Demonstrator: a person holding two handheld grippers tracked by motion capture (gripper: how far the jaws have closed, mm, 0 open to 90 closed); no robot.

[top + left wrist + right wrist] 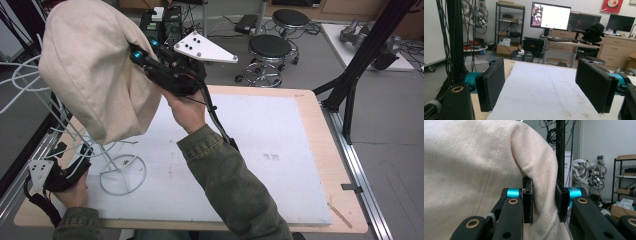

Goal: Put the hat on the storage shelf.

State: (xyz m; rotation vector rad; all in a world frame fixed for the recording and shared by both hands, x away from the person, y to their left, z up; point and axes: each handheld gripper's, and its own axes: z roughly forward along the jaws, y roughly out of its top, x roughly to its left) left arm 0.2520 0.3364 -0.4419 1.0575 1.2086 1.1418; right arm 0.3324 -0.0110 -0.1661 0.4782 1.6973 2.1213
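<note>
My right gripper [544, 202] is pinching a fold of the cream cloth bag [95, 65], which hangs high over the table's left side, draped around the white wire stand [120, 172]. It's soft, coarse-woven canvas, limp and probably light, so I'd grab it by a bunched fold or seam, never a flat face. My left gripper [546, 87] sits low at the table edge, jaws spread wide on nothing.

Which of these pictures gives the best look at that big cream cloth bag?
The high view: it shows the whole cream cloth bag draped over the white wire stand, with the right gripper at its edge. The right gripper view shows a close fold of it pinched between the jaws. The left gripper view looks across the table.
</note>
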